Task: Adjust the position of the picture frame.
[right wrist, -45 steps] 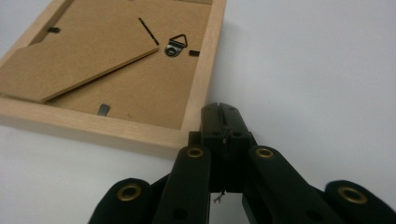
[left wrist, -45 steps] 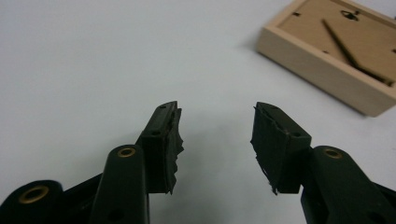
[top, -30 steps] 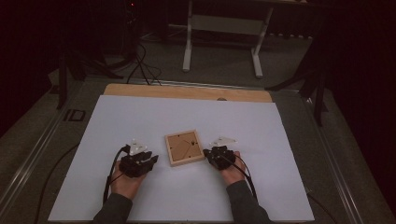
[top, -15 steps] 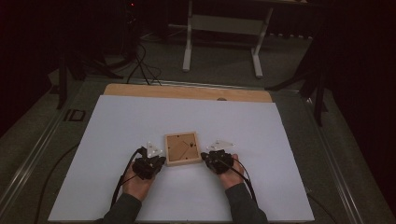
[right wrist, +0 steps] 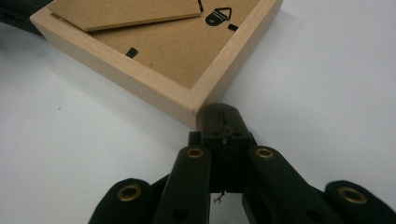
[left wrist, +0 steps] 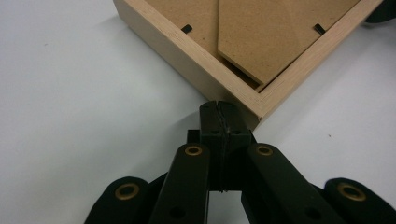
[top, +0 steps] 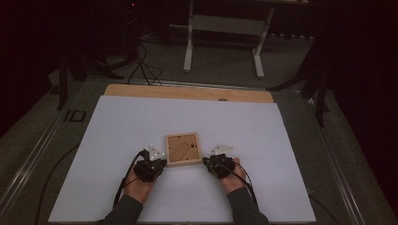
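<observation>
We see square frame (top: 182, 149), pale wood, lying back-up on white tabletop (top: 117, 126), near its front middle; brown fibreboard backing inside raised rim, angular stand leaf on it, small black hanger (right wrist: 218, 15) and black clips (left wrist: 187, 28). Left gripper (top: 157, 165), black, matte, brass rivets on arms: jaws pressed together, nothing between, tips touching frame's near left corner. Right gripper (top: 210, 163): jaws likewise pressed together, empty, tips against frame's near right corner. We note smooth sheet under all; bare wooden strip at far edge
</observation>
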Demonstrator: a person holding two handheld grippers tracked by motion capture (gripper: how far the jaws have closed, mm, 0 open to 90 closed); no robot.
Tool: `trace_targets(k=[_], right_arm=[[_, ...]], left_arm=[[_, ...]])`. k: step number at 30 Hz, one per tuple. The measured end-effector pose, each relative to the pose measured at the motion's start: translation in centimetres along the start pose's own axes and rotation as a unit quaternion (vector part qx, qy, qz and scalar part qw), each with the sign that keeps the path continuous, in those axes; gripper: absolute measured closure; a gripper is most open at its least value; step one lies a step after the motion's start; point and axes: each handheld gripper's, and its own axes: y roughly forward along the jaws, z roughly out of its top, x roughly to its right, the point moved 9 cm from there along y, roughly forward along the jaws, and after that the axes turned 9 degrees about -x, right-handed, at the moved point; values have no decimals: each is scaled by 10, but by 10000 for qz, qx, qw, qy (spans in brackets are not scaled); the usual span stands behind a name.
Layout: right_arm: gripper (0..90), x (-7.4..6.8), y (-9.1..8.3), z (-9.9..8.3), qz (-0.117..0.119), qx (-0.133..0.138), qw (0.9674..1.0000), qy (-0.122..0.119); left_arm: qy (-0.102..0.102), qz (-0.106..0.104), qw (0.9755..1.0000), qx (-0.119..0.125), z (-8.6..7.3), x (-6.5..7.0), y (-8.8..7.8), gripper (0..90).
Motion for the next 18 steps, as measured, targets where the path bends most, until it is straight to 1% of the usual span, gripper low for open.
trace_targets(k=[4, 8, 11, 18], right_arm=[[899, 0, 0, 0, 7, 7, 10000, 14], [899, 1, 0, 0, -13, 16, 10000, 43], [900, 3, 0, -1, -39, 8, 9999, 95], [900, 7, 2, 0, -54, 11, 9998, 185]], left_arm=[[-7, 79, 10000, -3, 3, -3, 2, 900], [-26, 59, 10000, 25, 6, -3, 4, 900], [37, 77, 10000, 14, 8, -3, 5, 900], [-4, 80, 10000, 26, 13, -4, 9, 900]])
